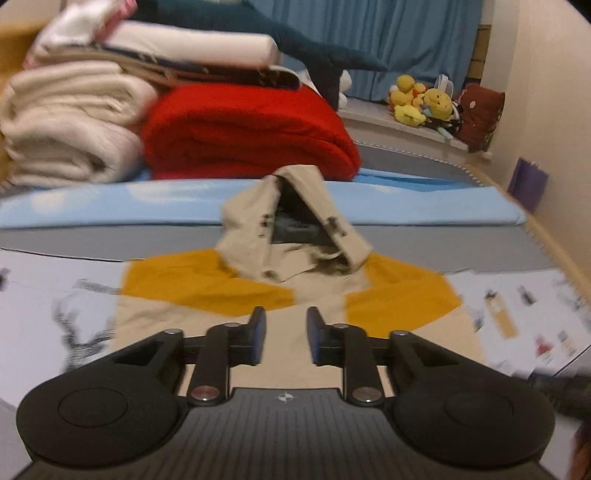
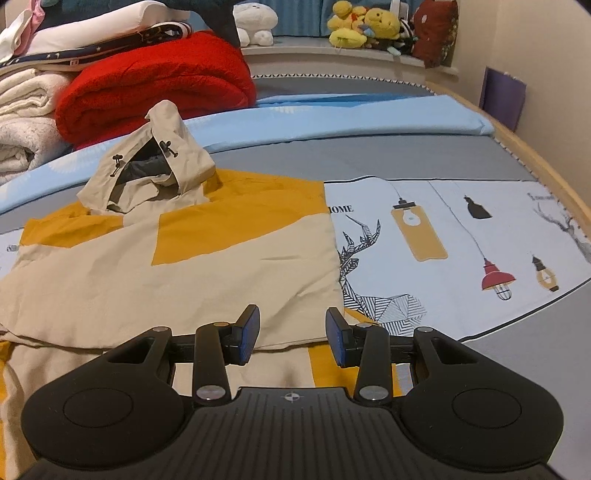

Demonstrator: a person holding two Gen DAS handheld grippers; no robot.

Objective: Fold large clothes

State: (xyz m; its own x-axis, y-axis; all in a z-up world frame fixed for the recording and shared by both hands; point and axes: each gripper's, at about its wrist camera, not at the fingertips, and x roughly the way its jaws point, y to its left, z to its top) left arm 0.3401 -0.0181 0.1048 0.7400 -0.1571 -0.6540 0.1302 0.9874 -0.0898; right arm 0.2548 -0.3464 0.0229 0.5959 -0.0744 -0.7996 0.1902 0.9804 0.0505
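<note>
A beige and mustard hooded jacket (image 1: 280,291) lies flat on the bed, its sides folded in, so it looks roughly rectangular. Its beige hood (image 1: 295,221) stands up at the far end with dark toggles on its rim. My left gripper (image 1: 286,338) hovers over the jacket's beige middle, open with a narrow gap and nothing between the blue pads. In the right wrist view the jacket (image 2: 166,258) fills the left half, with the hood (image 2: 159,166) behind it. My right gripper (image 2: 291,336) is open wider, above the jacket's near right edge, holding nothing.
A rolled red blanket (image 1: 247,129) and cream blankets (image 1: 66,122) are stacked behind the hood. The printed bedsheet (image 2: 443,240) with deer and lamps spreads to the right. Yellow plush toys (image 2: 362,26) sit on the far ledge. A purple bag (image 2: 504,96) leans on the right wall.
</note>
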